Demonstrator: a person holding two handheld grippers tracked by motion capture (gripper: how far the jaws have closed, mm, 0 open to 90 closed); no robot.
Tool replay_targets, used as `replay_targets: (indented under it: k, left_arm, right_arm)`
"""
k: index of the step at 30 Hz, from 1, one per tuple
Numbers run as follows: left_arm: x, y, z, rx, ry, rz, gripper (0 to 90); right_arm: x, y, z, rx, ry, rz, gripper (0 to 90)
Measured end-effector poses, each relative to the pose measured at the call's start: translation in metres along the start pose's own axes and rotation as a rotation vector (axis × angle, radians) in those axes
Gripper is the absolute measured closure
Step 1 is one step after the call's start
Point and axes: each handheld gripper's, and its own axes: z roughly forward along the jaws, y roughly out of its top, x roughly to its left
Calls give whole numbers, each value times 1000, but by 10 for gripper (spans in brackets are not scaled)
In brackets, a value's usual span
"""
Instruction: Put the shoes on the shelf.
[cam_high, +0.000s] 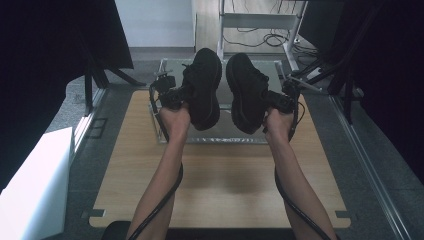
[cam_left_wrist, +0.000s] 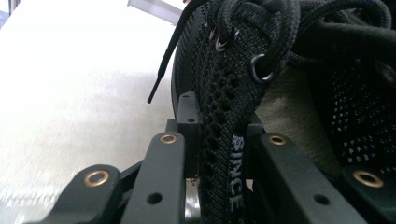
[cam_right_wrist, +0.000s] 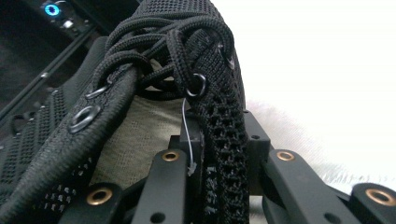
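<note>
Left tongs (cam_high: 181, 93) clamp the collar of the left black mesh lace-up shoe (cam_high: 203, 87); right tongs (cam_high: 272, 99) likewise pinch the right black mesh shoe (cam_high: 246, 92). Both are held aloft, soles up, over the clear tray (cam_high: 210, 137) on the wooden worktop (cam_high: 220, 175). Likely carrying step; next calls for lowering the pair level.

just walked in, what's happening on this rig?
A person holds a handheld gripper in each hand, and each is clamped on a black shoe. The left gripper pinches the left shoe by its upper edge beside the laces; the right gripper grips the right shoe the same way. Both shoes are lifted in the air above a clear tray at the far end of the wooden table.
</note>
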Motion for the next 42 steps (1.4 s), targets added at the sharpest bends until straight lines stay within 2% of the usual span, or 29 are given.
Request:
replay_targets:
  k: [8, 12, 15, 18, 25, 28, 30, 33, 36, 38, 40, 41, 42]
  left_arm:
    - [-6, 9, 15, 25, 55, 4, 767]
    - [-14, 14, 22, 35, 109, 43, 763]
    - [-19, 18, 25, 45, 129, 52, 754]
    - [-24, 21, 29, 58, 160, 81, 732]
    - [-28, 21, 36, 65, 168, 84, 700]
    - [-32, 21, 39, 73, 167, 93, 673]
    - [-34, 21, 40, 83, 164, 107, 652]
    - [-33, 22, 42, 95, 143, 102, 606]
    - [-30, 23, 43, 100, 94, 92, 496]
    - [-27, 21, 43, 95, 50, 83, 434]
    - [-22, 19, 41, 72, -3, 52, 400]
    - [-21, 19, 40, 72, -8, 52, 400]
    - [-20, 19, 38, 69, -23, 56, 398]
  right_arm:
    - [2, 11, 14, 0, -79, -40, 761]
    - [4, 14, 20, 0, -107, -50, 760]
    - [9, 17, 27, 12, -141, -77, 758]
    - [17, 18, 33, 16, -187, -133, 751]
    - [29, 17, 41, 25, -236, -187, 715]
    - [31, 16, 44, 29, -242, -192, 686]
    - [31, 16, 47, 31, -234, -194, 655]
    - [29, 16, 48, 31, -204, -184, 592]
    - [22, 18, 48, 42, -131, -135, 491]
    - [17, 19, 48, 43, -62, -109, 418]
    - [15, 18, 48, 40, -34, -120, 396]
    - [15, 18, 46, 30, 2, -117, 379]
    - [15, 19, 45, 32, 9, -112, 369]
